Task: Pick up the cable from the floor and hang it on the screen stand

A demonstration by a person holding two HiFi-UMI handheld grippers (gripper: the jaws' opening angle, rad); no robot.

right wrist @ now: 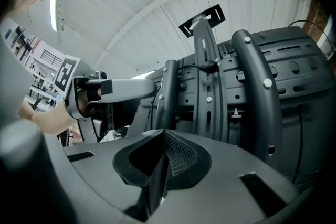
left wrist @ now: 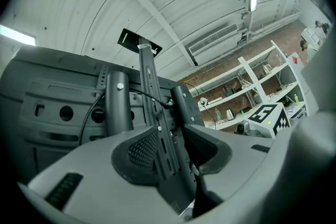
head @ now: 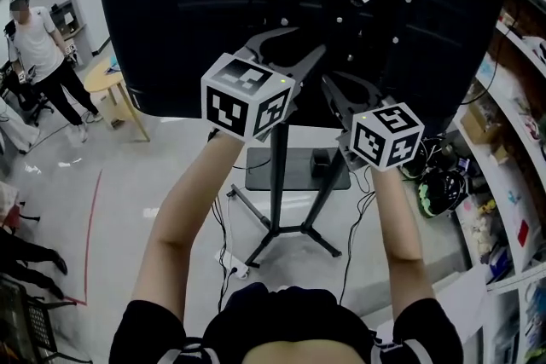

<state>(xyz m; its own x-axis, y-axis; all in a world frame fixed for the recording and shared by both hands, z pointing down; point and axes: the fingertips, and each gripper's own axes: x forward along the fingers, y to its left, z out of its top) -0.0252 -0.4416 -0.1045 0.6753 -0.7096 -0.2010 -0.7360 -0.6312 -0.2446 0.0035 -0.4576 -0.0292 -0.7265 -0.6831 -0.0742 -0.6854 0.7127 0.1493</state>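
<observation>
As person (head: 183, 226) reaches toward screen stand (head: 277, 183), left gripper (left wrist: 172, 145) jaws stand apart, upright rail (left wrist: 148, 81) between them, cable (left wrist: 167, 103) just beyond; right gripper (right wrist: 164, 157) jaws pressed together, empty.

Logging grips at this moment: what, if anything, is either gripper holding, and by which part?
Nothing is held. The left gripper is open, with the screen stand's slotted dark metal rail in its gap but not clamped. The right gripper is shut and empty.

Screen (head: 171, 13), stand (head: 277, 175), cable (left wrist: 89, 113) black. Floor (head: 171, 149) pale grey, red line (head: 92, 226). Left gripper (head: 294, 47), right gripper (head: 330, 87) dark grey; cubes (head: 247, 98) white, black square markers.
</observation>
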